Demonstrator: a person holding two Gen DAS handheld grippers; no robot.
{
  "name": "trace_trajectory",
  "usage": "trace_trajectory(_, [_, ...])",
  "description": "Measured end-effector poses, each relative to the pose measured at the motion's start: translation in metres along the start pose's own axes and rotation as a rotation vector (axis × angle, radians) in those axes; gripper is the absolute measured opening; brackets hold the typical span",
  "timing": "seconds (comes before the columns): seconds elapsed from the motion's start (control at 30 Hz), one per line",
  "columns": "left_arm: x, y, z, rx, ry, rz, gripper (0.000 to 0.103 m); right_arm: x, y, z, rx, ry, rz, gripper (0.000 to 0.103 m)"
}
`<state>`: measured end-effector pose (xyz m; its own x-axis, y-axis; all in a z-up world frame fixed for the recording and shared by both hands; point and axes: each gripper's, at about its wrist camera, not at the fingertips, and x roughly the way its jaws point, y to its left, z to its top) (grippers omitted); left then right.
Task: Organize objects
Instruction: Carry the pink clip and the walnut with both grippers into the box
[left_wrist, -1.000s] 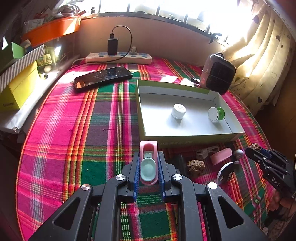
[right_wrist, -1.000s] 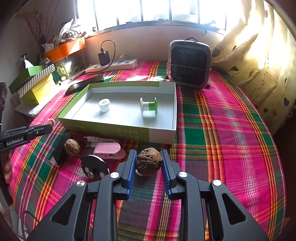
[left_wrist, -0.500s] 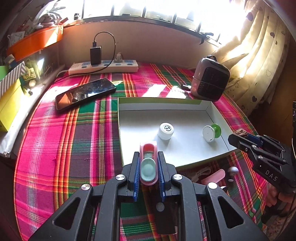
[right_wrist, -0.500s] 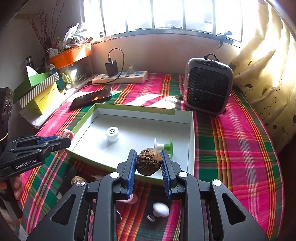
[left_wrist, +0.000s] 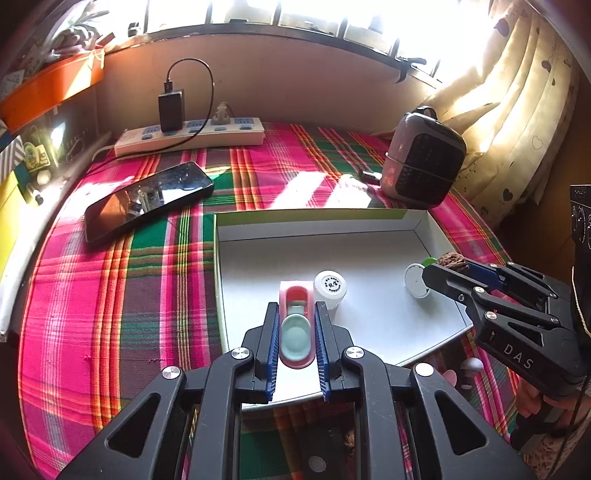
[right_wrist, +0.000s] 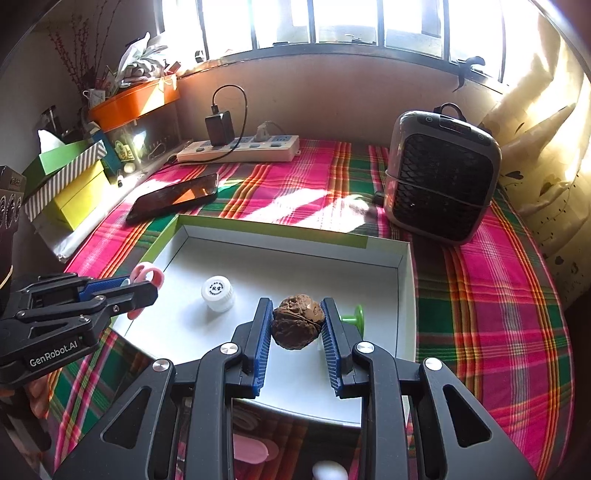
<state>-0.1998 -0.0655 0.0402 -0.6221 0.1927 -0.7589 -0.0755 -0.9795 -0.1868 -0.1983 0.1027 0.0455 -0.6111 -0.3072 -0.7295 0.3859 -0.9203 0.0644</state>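
Observation:
My left gripper (left_wrist: 295, 325) is shut on a pink and teal clip (left_wrist: 296, 321) and holds it above the near left part of the white tray (left_wrist: 369, 240). My right gripper (right_wrist: 297, 325) is shut on a brown walnut (right_wrist: 297, 320) above the tray's near right part (right_wrist: 288, 262). A white cap (left_wrist: 330, 287) (right_wrist: 218, 293) and a green and white spool (left_wrist: 415, 278) (right_wrist: 352, 316) lie in the tray. The right gripper also shows in the left wrist view (left_wrist: 443, 271), and the left one in the right wrist view (right_wrist: 142, 286).
A black phone (left_wrist: 147, 199) lies left of the tray. A power strip (left_wrist: 192, 136) runs along the back wall. A small grey heater (right_wrist: 441, 173) stands behind the tray at the right. Boxes (right_wrist: 70, 184) are stacked at the left. A pink object (right_wrist: 251, 448) and white knob (right_wrist: 328, 470) lie in front of the tray.
Both grippers have moved forward from the loose items in front of the tray to over the tray. Each still holds its object.

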Motion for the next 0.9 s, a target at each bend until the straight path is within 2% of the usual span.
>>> trace_trajectory(0.47, [0.033,0.003,0.023,0.019,0.033,0.012,0.016,0.048,0.006,0.029,-0.025,0.067,-0.011,0.027])
trace_trajectory(0.9, [0.055,0.012,0.032,-0.005,0.062,0.025,0.016,0.08,0.002,0.035,-0.019,0.119,-0.03,0.028])
